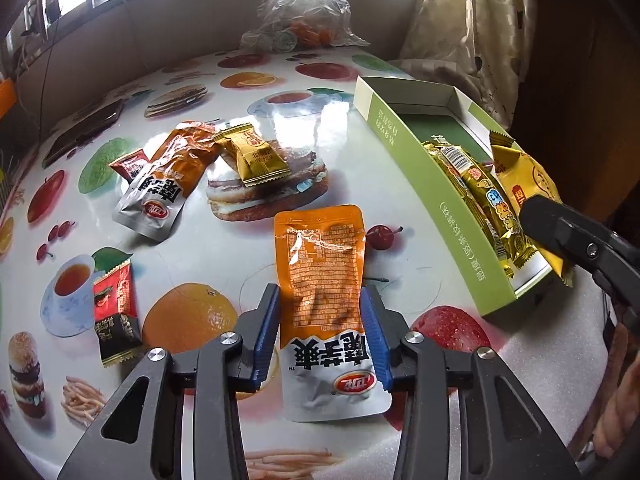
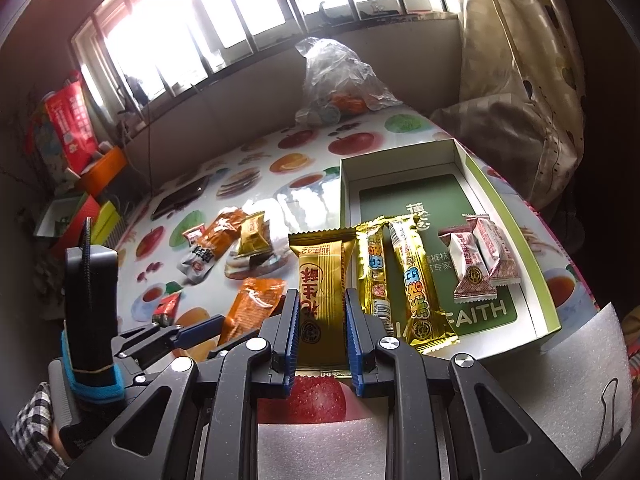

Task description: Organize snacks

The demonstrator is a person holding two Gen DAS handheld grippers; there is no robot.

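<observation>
- Between the blue fingers of the left gripper lay an orange and silver pouch, gripped on both long edges, its silver end nearest the camera and its orange end pointing away over the worktop.
- The right gripper had its fingers closed narrowly on a gold wrapped biscuit, which stood up lengthwise between them, just at the near left corner of the box.
- Inside the green-edged box, two long gold bars lay side by side just right of the biscuit, and two pink and white sweets lay together further right on the green card floor.
- In the left view the same box sat at the right of the worktop, with the gold bars leaning along its near wall and the right gripper's dark finger over the yellow wrapper there.
- Beyond the held pouch, a second orange and silver pouch lay on the printed cloth, touching a small red sweet on its left and a gold sweet on its right.
- A red and black packet lay alone to the left, near a printed teacup.
- At the far edge sat a clear plastic bag with orange things inside.
- A dark phone-like slab lay at the far left.
</observation>
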